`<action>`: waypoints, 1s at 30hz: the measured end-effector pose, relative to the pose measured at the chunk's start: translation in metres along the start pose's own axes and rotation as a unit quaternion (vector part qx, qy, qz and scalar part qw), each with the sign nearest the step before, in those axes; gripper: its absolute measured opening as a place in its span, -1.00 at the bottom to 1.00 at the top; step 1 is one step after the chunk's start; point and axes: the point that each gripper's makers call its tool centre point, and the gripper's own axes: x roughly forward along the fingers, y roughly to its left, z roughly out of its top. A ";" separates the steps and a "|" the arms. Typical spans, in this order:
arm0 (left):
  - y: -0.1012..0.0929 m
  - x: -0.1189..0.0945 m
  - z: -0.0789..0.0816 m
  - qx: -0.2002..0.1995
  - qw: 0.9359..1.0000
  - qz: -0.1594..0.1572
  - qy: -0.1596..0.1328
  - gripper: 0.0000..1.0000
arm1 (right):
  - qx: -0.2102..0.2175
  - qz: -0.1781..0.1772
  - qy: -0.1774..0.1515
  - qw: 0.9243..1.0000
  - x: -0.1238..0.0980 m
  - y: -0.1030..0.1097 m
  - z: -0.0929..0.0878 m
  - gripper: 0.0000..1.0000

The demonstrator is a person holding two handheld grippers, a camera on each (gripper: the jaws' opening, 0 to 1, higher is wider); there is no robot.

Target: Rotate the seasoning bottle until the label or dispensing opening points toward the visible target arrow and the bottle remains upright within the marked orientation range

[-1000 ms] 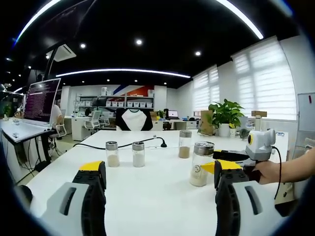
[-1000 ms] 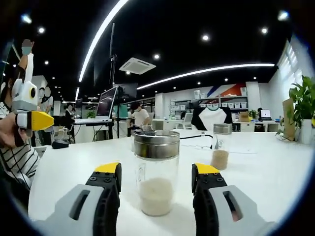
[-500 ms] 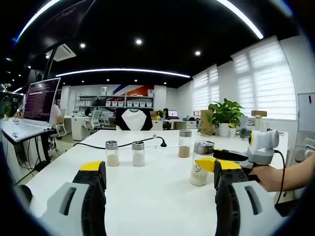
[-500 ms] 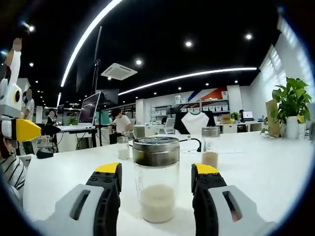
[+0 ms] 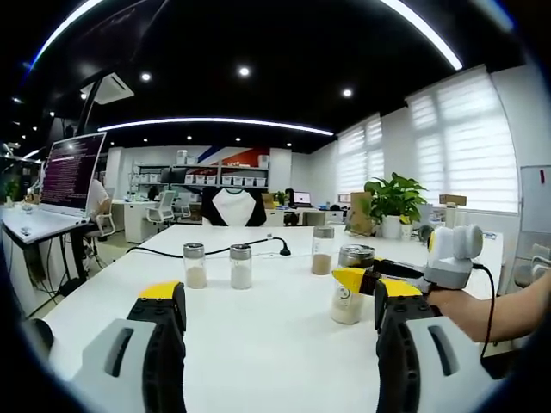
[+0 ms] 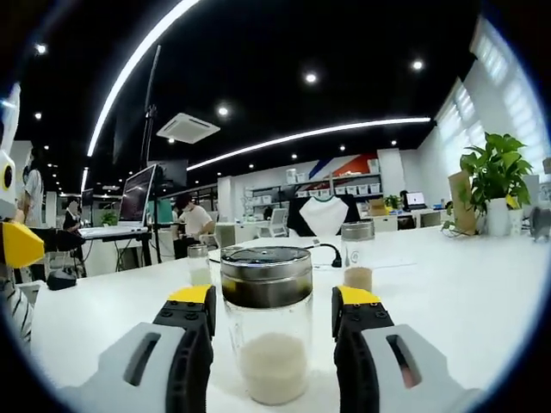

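- Four glass seasoning bottles are seen standing upright on the white table [image 5: 258,344] in the left gripper view.
- The nearest seasoning bottle [image 6: 267,335], wide, with a metal lid and pale granules in its bottom third, is seen between the two yellow-tipped jaws of the right tongs [image 6: 271,301] in the right gripper view; narrow gaps are seen on both sides, so the jaws are spread and nothing is gripped.
- In the left gripper view the same bottle [image 5: 349,288] is found right of centre, with a small round label facing the camera and the right tongs [image 5: 362,277] held around it by a person's hand [image 5: 469,311].
- The left tongs [image 5: 275,297] are held wide apart over bare table, well short of every bottle, with nothing between the jaws.
- Two small shakers [image 5: 195,265] [image 5: 240,266] are set side by side left of centre, and a taller jar of brown spice [image 5: 322,251] is placed behind the wide bottle.
- A black cable [image 5: 215,252] is laid across the table behind the shakers.
- A potted plant [image 5: 393,206] is seen by the windows.
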 end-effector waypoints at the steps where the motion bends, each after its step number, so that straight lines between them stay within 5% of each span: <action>1: 0.000 0.000 0.000 0.000 1.000 0.000 0.000 0.91 | 0.001 0.000 0.001 1.000 0.000 0.000 -0.001 0.06; 11: 0.004 -0.001 -0.001 -0.003 1.000 0.004 -0.001 0.92 | -0.010 -0.003 0.025 1.000 0.001 0.002 -0.013 -0.20; 30: 0.004 -0.003 0.003 0.009 1.000 0.006 -0.005 0.93 | -0.027 0.002 0.035 0.999 0.000 0.003 -0.013 -0.22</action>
